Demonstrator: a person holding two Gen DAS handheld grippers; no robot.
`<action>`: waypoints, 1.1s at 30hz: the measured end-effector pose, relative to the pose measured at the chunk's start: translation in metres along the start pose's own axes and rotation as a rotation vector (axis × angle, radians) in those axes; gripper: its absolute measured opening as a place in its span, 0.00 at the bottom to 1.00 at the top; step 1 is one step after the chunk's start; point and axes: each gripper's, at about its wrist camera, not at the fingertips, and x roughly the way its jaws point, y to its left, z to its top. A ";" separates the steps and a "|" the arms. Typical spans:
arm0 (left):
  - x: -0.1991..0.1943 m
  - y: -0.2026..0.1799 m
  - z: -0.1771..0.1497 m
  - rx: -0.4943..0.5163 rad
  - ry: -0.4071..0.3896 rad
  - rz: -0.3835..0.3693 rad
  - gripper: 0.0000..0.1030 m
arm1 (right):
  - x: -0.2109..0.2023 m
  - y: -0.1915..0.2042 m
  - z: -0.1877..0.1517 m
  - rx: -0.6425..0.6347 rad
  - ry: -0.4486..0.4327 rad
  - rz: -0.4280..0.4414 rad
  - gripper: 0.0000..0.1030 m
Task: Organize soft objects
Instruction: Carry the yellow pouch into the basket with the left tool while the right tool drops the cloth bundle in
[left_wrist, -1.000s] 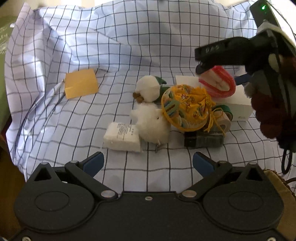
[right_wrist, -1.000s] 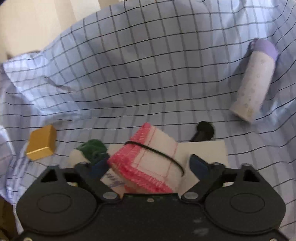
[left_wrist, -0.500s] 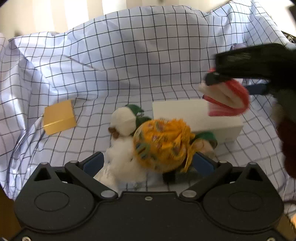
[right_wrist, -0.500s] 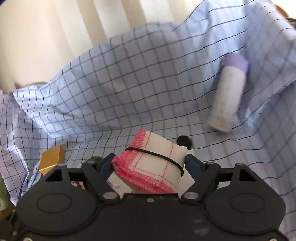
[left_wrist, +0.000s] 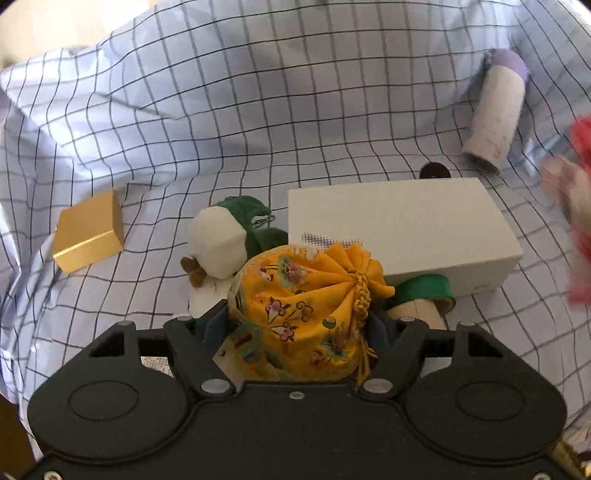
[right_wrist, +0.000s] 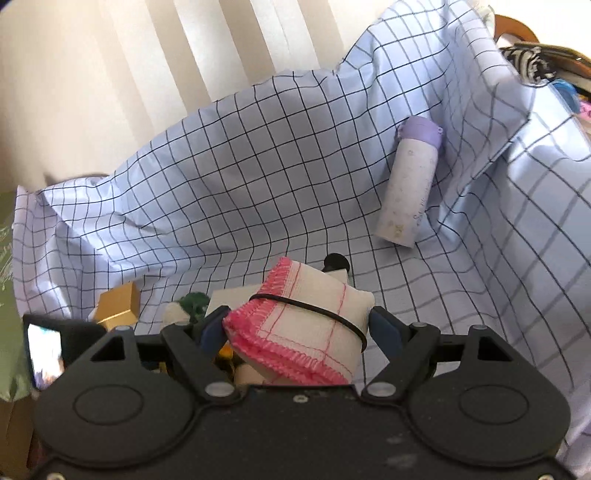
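Observation:
A yellow flowered drawstring pouch fills the gap of my left gripper. Its jaws are closing, and both blue pads touch the pouch's sides. Just behind the pouch lie a white plush with a green hat and a green tape roll. My right gripper is shut on a rolled white cloth with a pink hem, bound by a black band and held above the table. In the left wrist view that cloth is a red blur at the right edge.
A blue checked sheet covers the table and rises at the back. On it are a white box, a gold box, a lying bottle with a purple cap and a small black round thing. A basket rim shows at the far right.
My left gripper moved forward over the pile and its jaws narrowed onto the yellow pouch. My right gripper rose with the cloth roll and slid off to the right.

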 end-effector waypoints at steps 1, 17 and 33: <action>-0.002 0.002 0.000 -0.015 -0.004 -0.011 0.65 | -0.006 0.000 -0.003 0.003 -0.003 -0.004 0.78; -0.164 -0.024 -0.027 0.024 -0.199 -0.112 0.65 | -0.142 -0.013 -0.043 0.037 -0.134 -0.025 0.78; -0.206 -0.023 -0.097 -0.047 -0.059 -0.181 0.65 | -0.217 0.007 -0.089 -0.009 -0.214 0.056 0.78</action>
